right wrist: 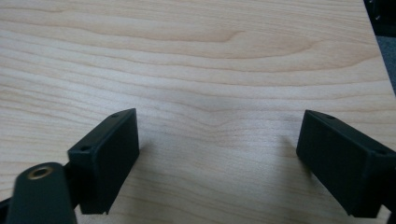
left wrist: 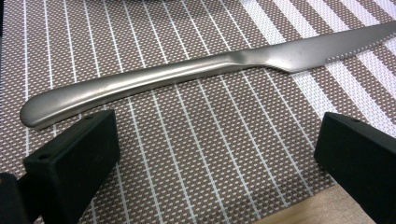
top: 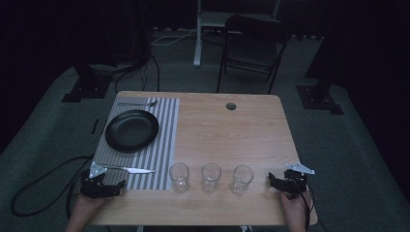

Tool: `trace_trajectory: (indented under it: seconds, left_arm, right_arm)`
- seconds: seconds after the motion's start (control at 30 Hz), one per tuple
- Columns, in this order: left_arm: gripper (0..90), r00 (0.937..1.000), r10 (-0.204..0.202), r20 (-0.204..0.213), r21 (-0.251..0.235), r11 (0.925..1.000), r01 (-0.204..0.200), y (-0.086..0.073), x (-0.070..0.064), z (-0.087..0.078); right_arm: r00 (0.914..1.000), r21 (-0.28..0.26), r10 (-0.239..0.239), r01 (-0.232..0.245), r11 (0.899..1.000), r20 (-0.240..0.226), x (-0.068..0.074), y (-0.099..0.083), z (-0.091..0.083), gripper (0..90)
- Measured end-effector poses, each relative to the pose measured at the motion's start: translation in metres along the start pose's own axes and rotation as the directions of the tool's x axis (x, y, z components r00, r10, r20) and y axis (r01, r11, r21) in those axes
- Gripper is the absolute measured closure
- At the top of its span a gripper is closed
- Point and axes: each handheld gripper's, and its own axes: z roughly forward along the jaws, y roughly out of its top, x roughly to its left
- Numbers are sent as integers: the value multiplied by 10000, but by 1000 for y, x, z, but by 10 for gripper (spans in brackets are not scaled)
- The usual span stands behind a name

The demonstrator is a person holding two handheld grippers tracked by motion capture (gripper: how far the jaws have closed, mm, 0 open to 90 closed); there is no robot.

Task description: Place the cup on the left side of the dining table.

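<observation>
A steel table knife (top: 136, 169) lies on a striped placemat (top: 164, 145) at the table's near left. In the left gripper view the knife (left wrist: 187, 74) runs across the mat just beyond the jaws. My left gripper (top: 104, 186) rests at the mat's near corner, open, with nothing between its jaws (left wrist: 215, 154). A black plate (top: 131, 129) sits on the mat, and a fork (top: 139, 103) lies beyond it. Three clear glasses (top: 211, 176) stand in a row along the near edge. My right gripper (top: 285, 183) is open over bare wood (right wrist: 219, 149), right of the glasses.
The wooden table (top: 232, 130) has a round cable hole (top: 231, 106) near its far edge. A folding chair (top: 251, 48) and a desk leg (top: 197, 38) stand on the carpet behind. A black cable (top: 43, 188) loops on the floor at the left.
</observation>
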Motion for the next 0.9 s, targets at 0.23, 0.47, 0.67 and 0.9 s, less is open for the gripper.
trace_trajectory:
  seconds: [0.23, 0.47, 0.67, 0.9]
  left_arm:
    - [5, 10000, 29, 12, -1, 10000, -29, 0, 0, 0]
    - [22, 9999, 67, 93, -56, 10000, -66, -1, 2, -1]
    - [29, 9999, 104, 94, -69, 9999, -103, -1, 2, -2]
    - [42, 9970, 750, 176, -269, 9969, -746, -4, -3, -6]
  right_arm:
    - [10000, 31, 17, -17, 10000, -15, 0, 1, 1, 117]
    - [10000, 29, 12, -11, 10000, -9, 0, 1, 1, 118]
    - [10000, 28, 7, -7, 10000, -6, 0, 1, 1, 118]
    - [10000, 30, 13, -13, 10000, -7, 0, 1, 1, 118]
